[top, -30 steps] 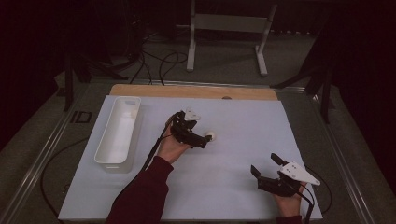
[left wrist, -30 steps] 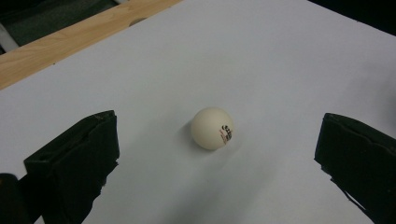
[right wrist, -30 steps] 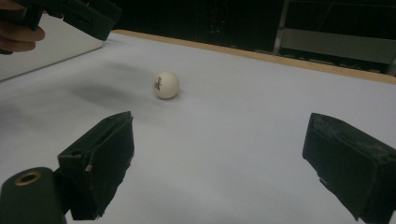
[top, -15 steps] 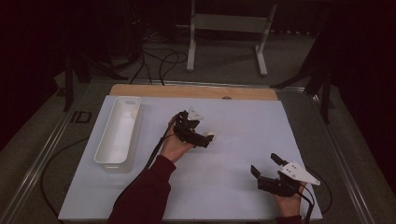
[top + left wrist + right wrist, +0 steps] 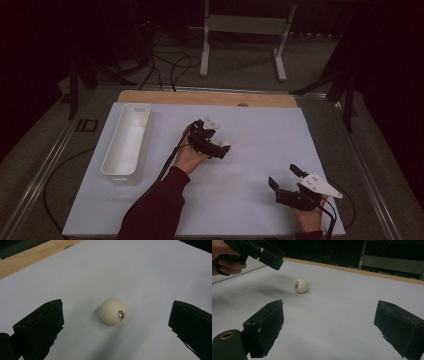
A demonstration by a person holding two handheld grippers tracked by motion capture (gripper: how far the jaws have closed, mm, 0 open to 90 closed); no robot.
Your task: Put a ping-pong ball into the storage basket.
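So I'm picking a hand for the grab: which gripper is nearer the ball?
Left. The left gripper hangs open just short of the ball; the right gripper sits open well off toward the table's near edge.

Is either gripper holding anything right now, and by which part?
Nothing is held. The left gripper is open around the ball without touching it; the right gripper is open, away from it.

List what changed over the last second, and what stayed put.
The left gripper slid a little toward the person and to the right, closing on the white ball; its jaws stand open either side of the ball, which rests on the sheet, not yet gripped. The ball, the right gripper and the white tray stayed where they were.
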